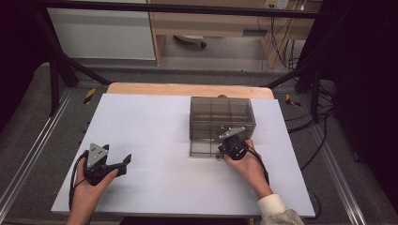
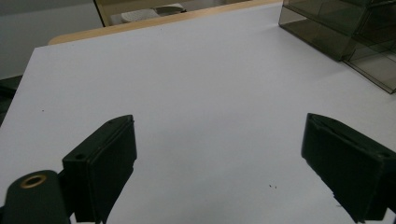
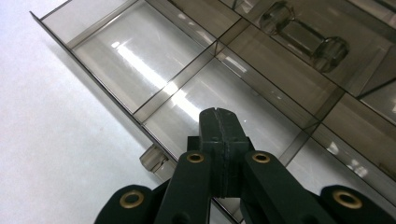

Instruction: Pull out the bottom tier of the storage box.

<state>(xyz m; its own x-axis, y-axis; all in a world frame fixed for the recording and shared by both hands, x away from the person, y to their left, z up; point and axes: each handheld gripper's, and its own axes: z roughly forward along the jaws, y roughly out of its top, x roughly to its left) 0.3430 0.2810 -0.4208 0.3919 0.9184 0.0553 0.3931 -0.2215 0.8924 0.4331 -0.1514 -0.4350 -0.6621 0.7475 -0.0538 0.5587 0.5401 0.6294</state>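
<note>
Smoky, see-through plastic is what I am dealing with: a small drawer cabinet (image 1: 221, 123) standing on the white table (image 1: 155, 154), right of the middle, with its bottom drawer (image 3: 154, 79) pulled partway out toward me. My right gripper (image 3: 219, 122) hovers at that drawer's front edge, jaws pressed together with nothing between them, the tip over a divided compartment. My left gripper (image 2: 219, 154) rests well apart on the bare left of the table, jaws spread wide and holding nothing.

I judge the cabinet light and stiff, with hard, slick walls that would slide on the smooth table if I shoved the drawer without bracing it. Thin plastic like this can crack at a corner or a divider, so I would go gently. The best place to take hold looks like the little clear pull tab (image 3: 155, 161) on the drawer's front, just left of my right jaws; the front wall itself is thin enough to pinch too, though slippery.

Much stays unclear. Tinted walls and reflections make it hard to tell whether the compartments hold anything; they look empty to me. Some rounded clear shape (image 3: 303, 35) sits higher up in the right gripper view, and I cannot say what it is. From the high view, my right hand (image 1: 246, 164) covers the drawer's front.
</note>
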